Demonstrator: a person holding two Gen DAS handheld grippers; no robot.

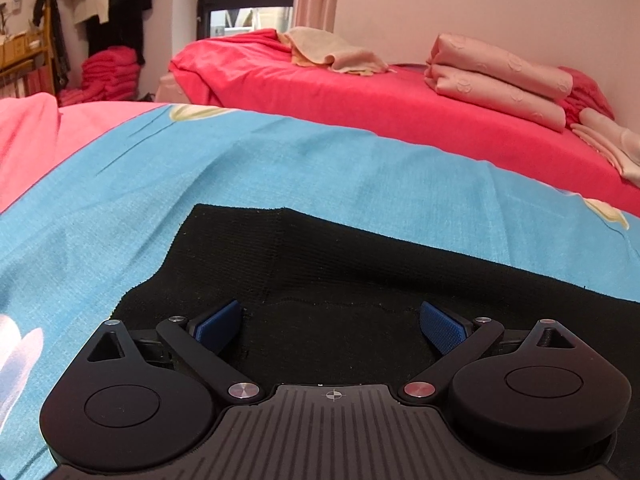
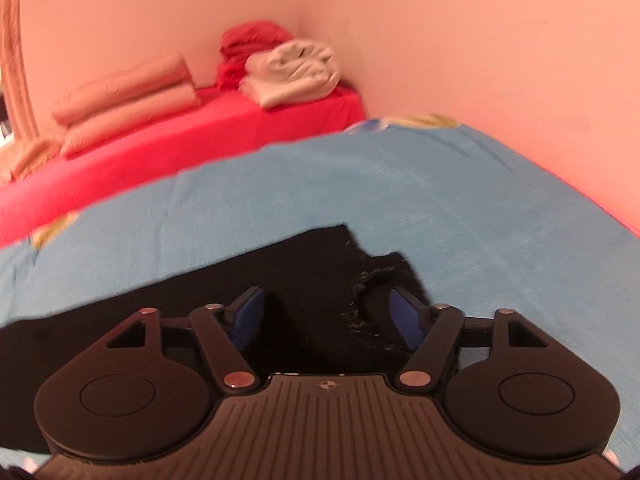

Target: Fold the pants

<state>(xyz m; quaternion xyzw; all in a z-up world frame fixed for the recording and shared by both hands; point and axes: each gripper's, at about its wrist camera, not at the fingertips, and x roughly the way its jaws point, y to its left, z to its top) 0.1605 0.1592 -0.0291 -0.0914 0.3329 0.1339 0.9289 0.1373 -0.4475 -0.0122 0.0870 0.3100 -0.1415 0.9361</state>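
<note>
Black knit pants (image 1: 360,264) lie flat on a light blue bedsheet (image 1: 320,168). In the left wrist view one ribbed end with a seam points away from me. My left gripper (image 1: 330,308) hovers low over that end, its blue pads (image 1: 218,326) wide apart and nothing pinched. The blurred right wrist view shows the other end of the pants (image 2: 312,256), with a ragged, linty corner near the right pad (image 2: 406,320). My right gripper (image 2: 327,294) sits over this end, jaws apart, with cloth lying between and below them and no visible pinch.
Beyond the blue sheet (image 2: 440,200) stands a red-covered bed (image 1: 360,108) with folded pink blankets (image 1: 500,80) and a beige cloth (image 1: 332,52). A pink cover (image 1: 28,140) borders the sheet at left. A wall (image 2: 480,60) runs close on the right.
</note>
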